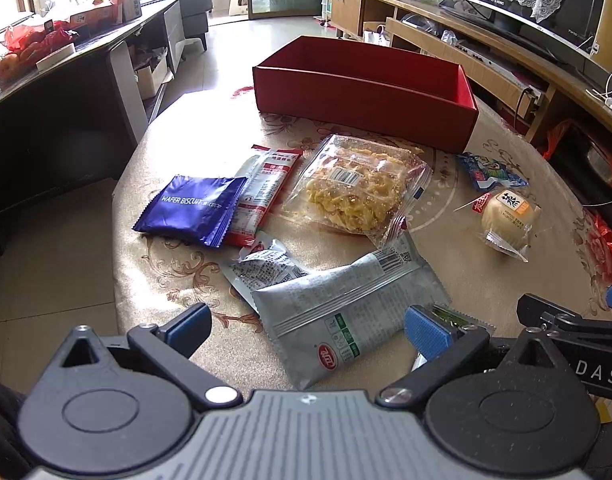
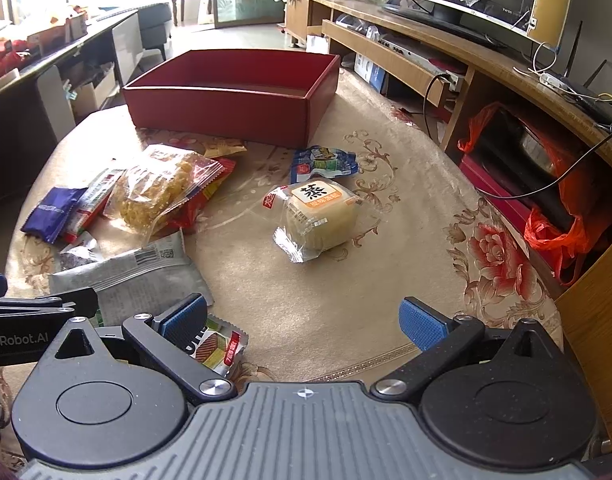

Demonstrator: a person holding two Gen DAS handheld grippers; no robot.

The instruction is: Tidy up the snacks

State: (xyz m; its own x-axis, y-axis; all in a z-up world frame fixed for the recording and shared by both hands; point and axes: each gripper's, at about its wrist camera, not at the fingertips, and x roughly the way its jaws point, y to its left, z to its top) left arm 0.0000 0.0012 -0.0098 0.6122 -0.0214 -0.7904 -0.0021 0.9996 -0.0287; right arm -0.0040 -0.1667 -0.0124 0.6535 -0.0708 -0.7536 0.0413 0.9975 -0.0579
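Red cardboard forms the biggest thing we see: an open box at the far side of the round table, and we place everything else against it. Just before its near wall lies a clear bag of yellow fried snack. Nearer us from the box, a grey foil packet lies flat, partly over a smaller grey packet. Left of the clear bag sits a red and white packet with a blue wafer biscuit packet overlapping it. Toward the box's right corner sits a wrapped steamed cake, a small blue packet between it and the box. Our left gripper hovers spread wide over the grey foil packet, gripping nothing. Our right gripper is likewise spread and empty, a small green and red packet under its left finger.
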